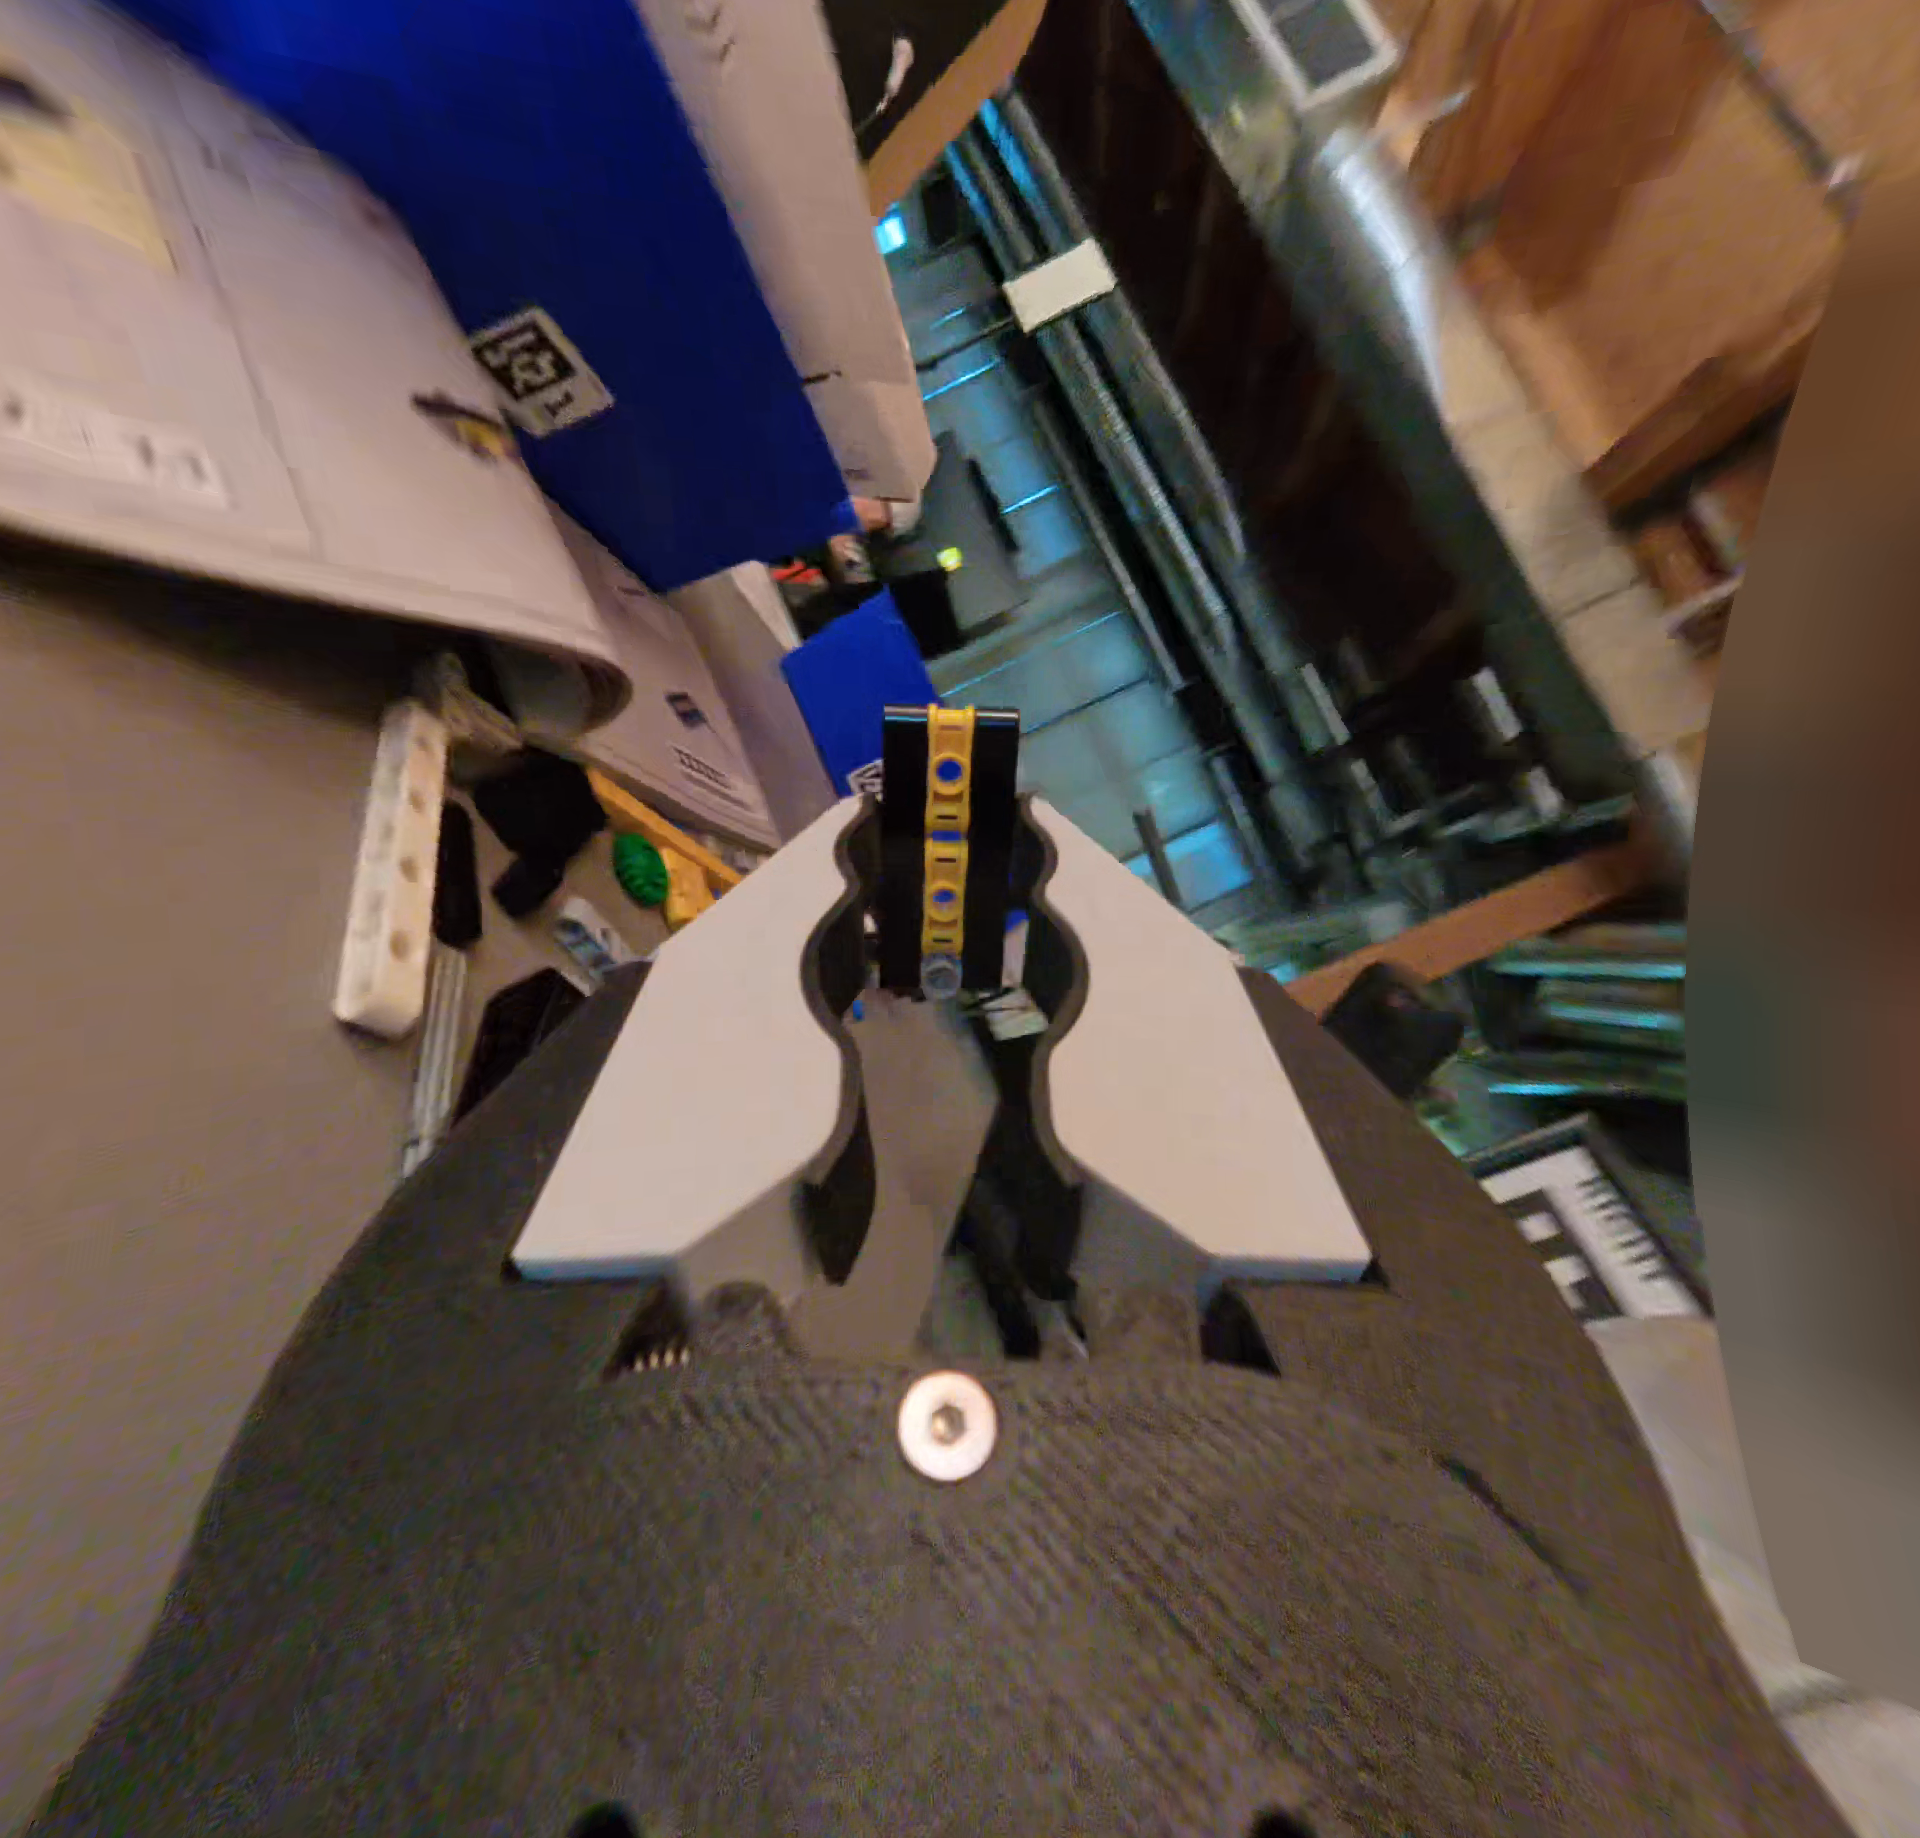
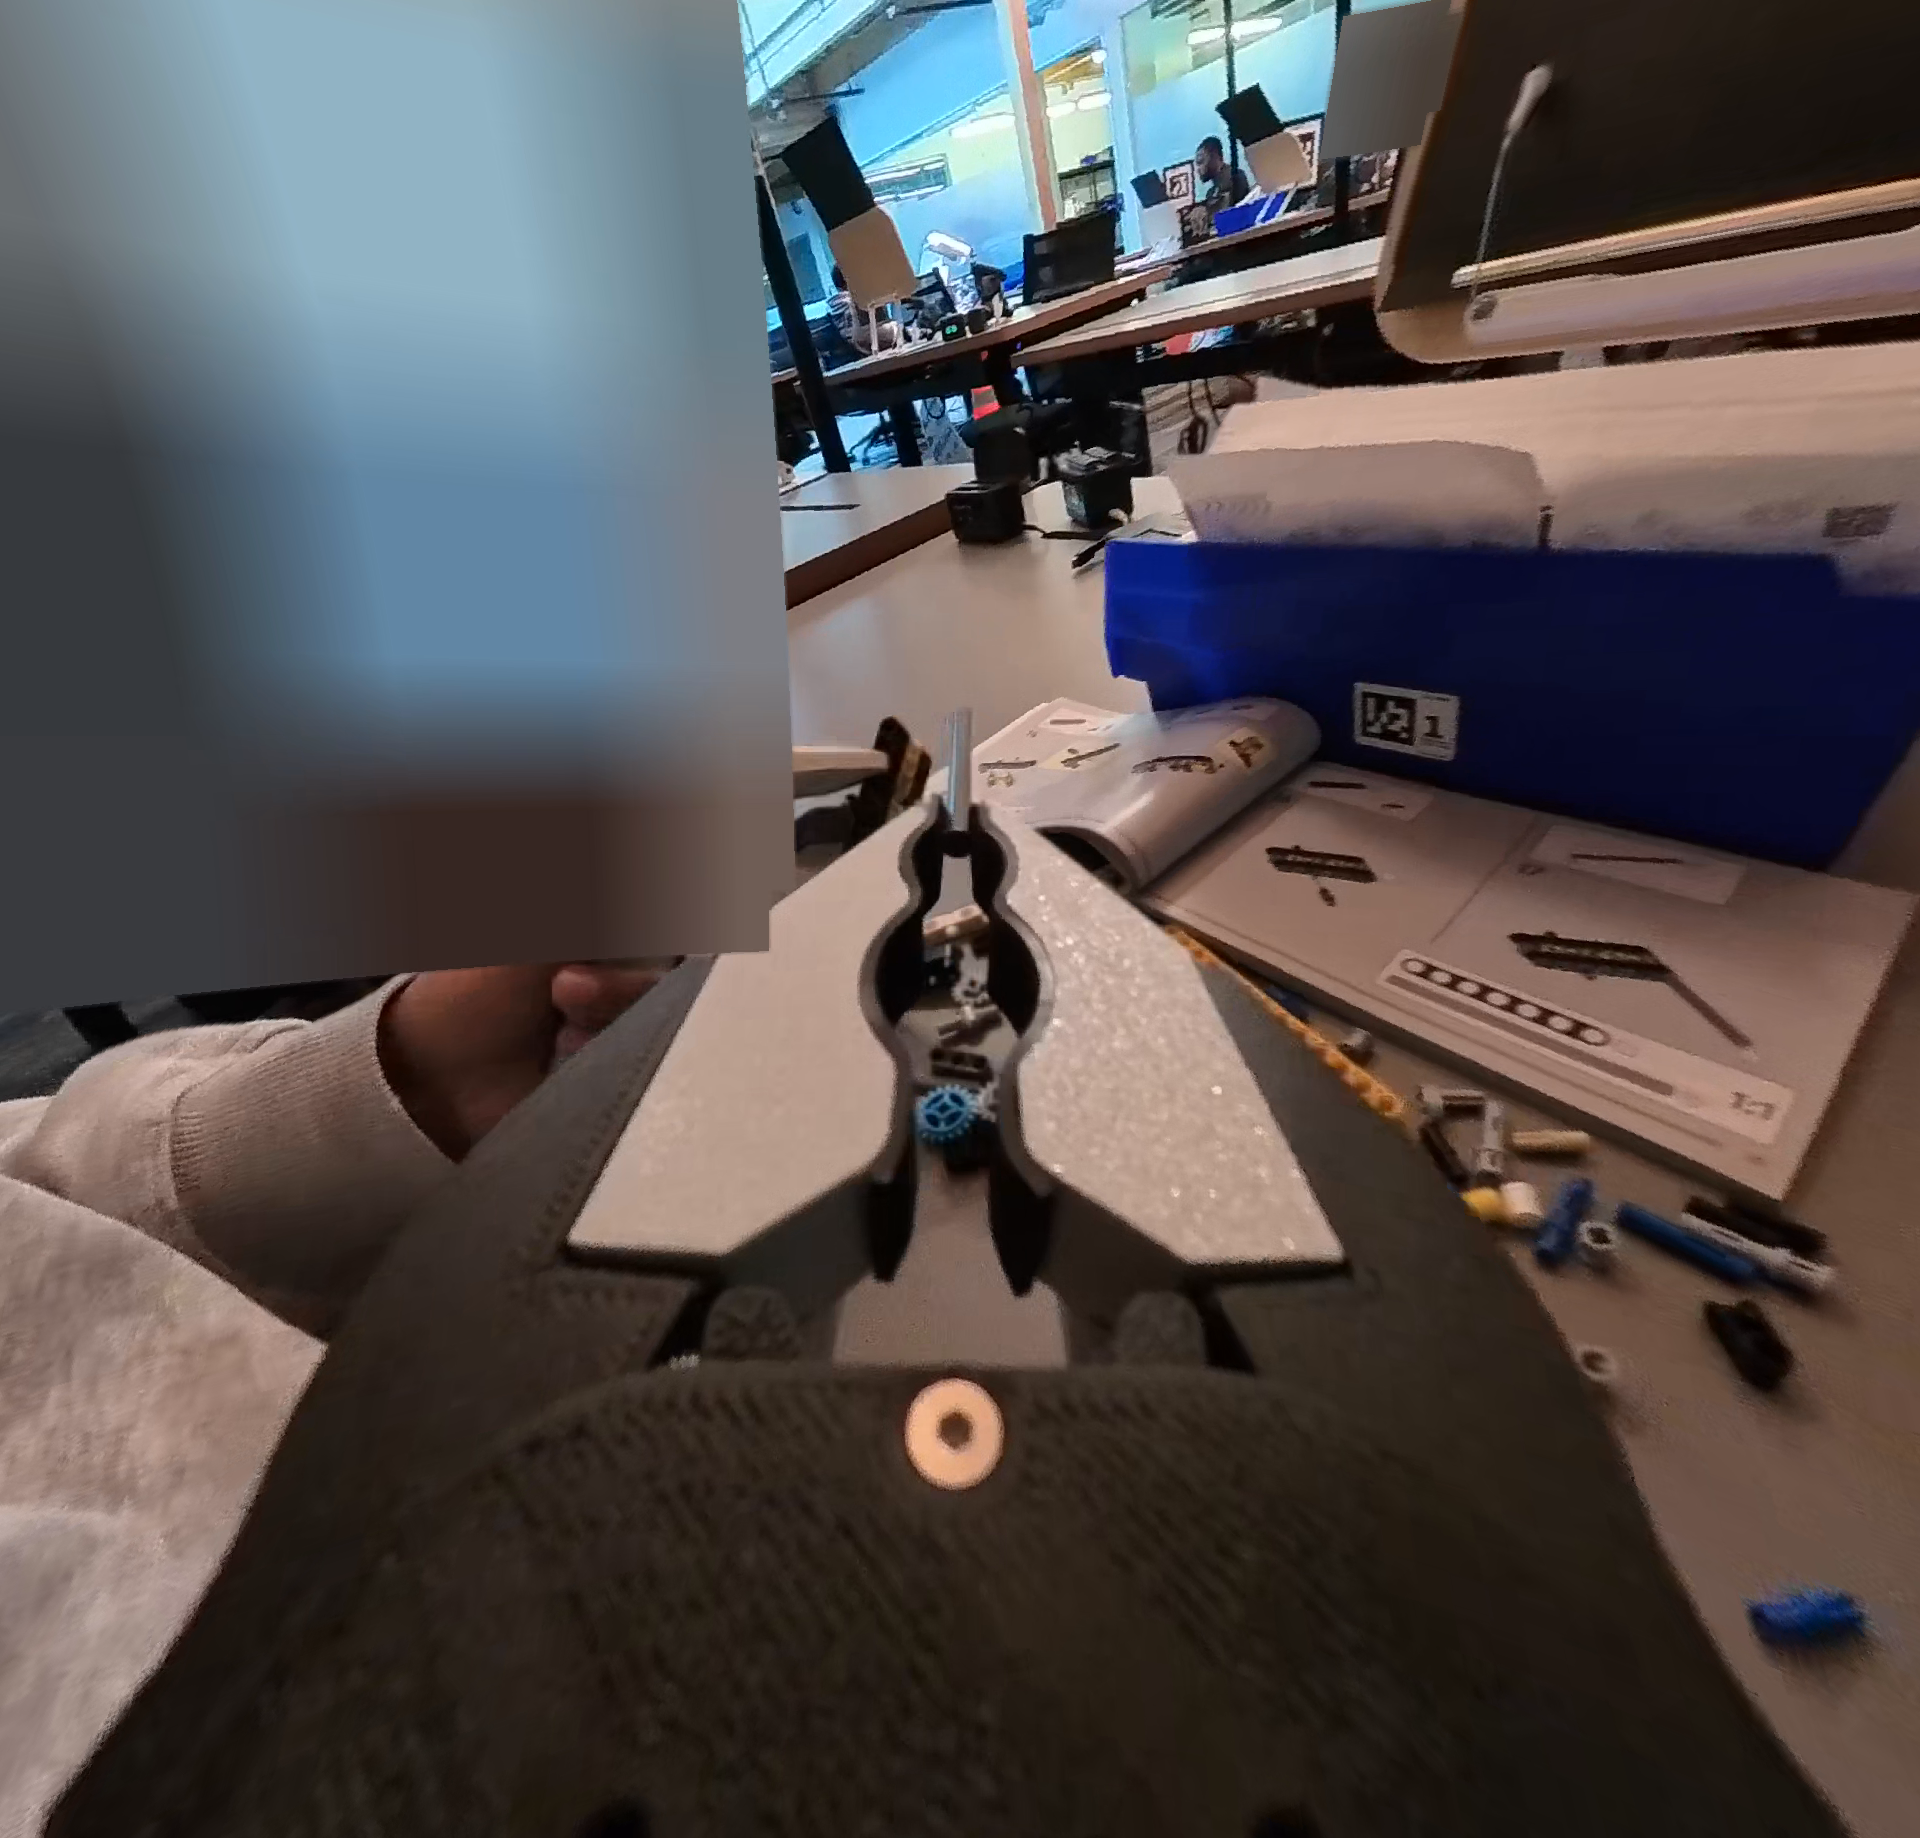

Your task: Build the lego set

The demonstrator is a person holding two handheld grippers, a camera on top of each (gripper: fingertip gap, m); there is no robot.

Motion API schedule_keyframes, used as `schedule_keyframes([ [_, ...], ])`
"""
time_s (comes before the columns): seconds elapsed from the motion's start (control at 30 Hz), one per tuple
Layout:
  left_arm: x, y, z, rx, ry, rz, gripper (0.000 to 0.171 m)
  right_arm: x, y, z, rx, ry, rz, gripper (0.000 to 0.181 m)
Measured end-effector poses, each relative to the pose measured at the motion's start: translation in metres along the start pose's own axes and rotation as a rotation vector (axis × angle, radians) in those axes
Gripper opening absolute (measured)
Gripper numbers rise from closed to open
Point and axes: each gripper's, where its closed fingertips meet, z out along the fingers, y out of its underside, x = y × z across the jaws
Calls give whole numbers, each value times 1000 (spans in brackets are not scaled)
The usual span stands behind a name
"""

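Left gripper (image 1: 943, 812): clamping a black-and-yellow lego assembly (image 1: 948, 848), lifted up
Right gripper (image 2: 957, 824): pinching a thin grey axle (image 2: 957, 765) upright

This is an open-plan office or lab workspace. Long desks (image 2: 1091, 318) run in rows through the room, with monitors (image 2: 1070, 266) and seated people (image 2: 1210, 173) behind them. Overhead hang bare metal ducts (image 1: 1382, 261) and pipes under a wooden ceiling (an industrial loft look). On the near desk (image 2: 935, 635) sit a blue bin (image 2: 1558, 666) and an open booklet (image 2: 1455, 947).
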Motion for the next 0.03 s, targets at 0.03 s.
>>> schedule_keyframes([
  [0.03,-3,0,0,6,9,-38,23,3,0,-1,-2,5,0,2],
])
